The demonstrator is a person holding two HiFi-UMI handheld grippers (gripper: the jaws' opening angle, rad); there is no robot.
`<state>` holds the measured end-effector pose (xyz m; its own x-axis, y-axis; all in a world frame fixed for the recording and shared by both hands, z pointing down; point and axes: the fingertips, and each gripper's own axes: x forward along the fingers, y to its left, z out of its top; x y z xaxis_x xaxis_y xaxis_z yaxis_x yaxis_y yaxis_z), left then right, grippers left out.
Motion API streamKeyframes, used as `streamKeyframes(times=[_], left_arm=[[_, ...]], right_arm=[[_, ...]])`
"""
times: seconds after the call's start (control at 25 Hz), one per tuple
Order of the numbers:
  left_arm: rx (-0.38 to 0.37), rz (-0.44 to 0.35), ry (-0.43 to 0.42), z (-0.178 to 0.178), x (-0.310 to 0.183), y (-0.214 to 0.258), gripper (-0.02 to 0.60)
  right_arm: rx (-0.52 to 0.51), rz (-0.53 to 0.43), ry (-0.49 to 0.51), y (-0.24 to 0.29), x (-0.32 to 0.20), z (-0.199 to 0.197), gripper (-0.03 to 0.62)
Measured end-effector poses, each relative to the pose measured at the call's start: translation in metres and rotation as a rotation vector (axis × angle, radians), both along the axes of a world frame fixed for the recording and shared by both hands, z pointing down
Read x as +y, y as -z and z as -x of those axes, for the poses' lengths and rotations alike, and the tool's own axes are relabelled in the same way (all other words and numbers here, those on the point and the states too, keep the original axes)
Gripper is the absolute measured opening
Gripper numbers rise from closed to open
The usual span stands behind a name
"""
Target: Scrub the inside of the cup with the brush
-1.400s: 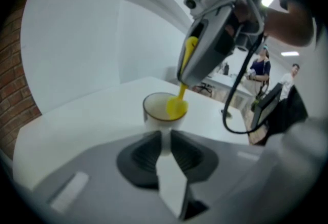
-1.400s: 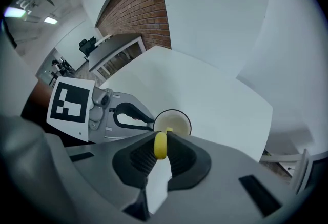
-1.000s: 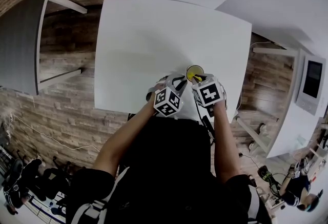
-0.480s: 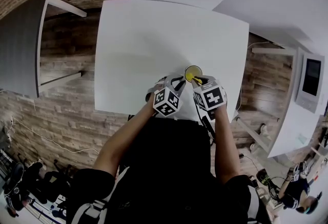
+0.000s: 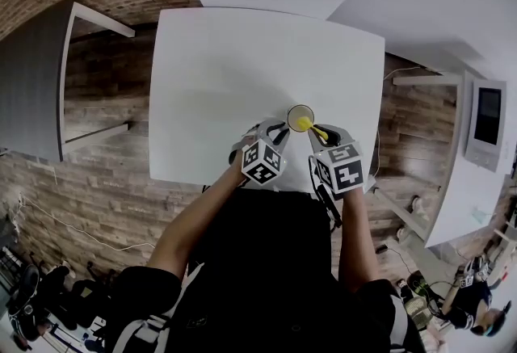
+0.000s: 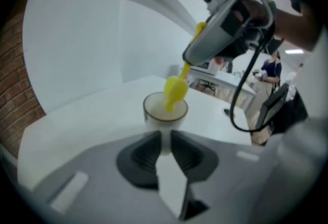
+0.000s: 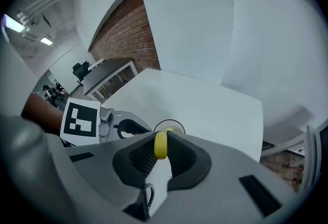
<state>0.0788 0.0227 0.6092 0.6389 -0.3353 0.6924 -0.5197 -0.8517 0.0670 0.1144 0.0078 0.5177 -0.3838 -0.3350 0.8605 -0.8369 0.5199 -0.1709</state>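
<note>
A small white cup (image 5: 300, 116) with a dark rim stands near the front right of the white table (image 5: 242, 60). My left gripper (image 5: 273, 136) is shut on the cup's near side; in the left gripper view the jaws pinch the cup (image 6: 165, 111) just below its rim. My right gripper (image 5: 323, 138) is shut on the handle of a yellow brush (image 5: 310, 127), which slants down to the cup. The brush head (image 6: 175, 92) sits at the cup's mouth, partly above the rim. In the right gripper view the yellow handle (image 7: 161, 145) fills the gap between the jaws, with the cup (image 7: 169, 127) beyond.
The cup stands close to the table's near edge (image 5: 242, 182). A grey shelf unit (image 5: 48, 77) stands at the left, a white cabinet with a screen (image 5: 487, 121) at the right. A black cable (image 6: 246, 84) hangs from the right gripper.
My right gripper has risen and drawn back toward me, pulling the brush head up from inside the cup to its rim. The left gripper and cup have kept still.
</note>
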Motion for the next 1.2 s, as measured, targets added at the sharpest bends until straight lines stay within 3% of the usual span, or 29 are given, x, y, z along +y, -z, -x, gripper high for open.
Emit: streamKeyframes(times=[0.4, 0.56, 0.72, 0.96, 1.08, 1.2], left_arm=[[0.026, -0.015, 0.007, 0.014, 0.006, 0.018, 0.086], [0.058, -0.089, 0.051, 0.028, 0.003, 0.049, 0.084], [0.139, -0.231, 0.176, 0.052, -0.014, 0.104, 0.005], [0.316, -0.386, 0.333, 0.081, -0.028, 0.185, 0.005], [0.425, -0.467, 0.344, 0.084, -0.025, 0.216, 0.005], [0.419, -0.459, 0.312, 0.079, -0.019, 0.213, 0.005]], right_arm=[[-0.076, -0.193, -0.162, 0.034, 0.008, -0.011, 0.029], [-0.122, -0.298, -0.227, 0.053, 0.011, -0.012, 0.029], [-0.146, -0.399, -0.291, 0.069, 0.015, -0.013, 0.029], [-0.171, -0.534, -0.330, 0.094, 0.027, -0.010, 0.029], [-0.179, -0.558, -0.344, 0.093, 0.035, -0.006, 0.029], [-0.190, -0.527, -0.364, 0.084, 0.039, -0.002, 0.029]])
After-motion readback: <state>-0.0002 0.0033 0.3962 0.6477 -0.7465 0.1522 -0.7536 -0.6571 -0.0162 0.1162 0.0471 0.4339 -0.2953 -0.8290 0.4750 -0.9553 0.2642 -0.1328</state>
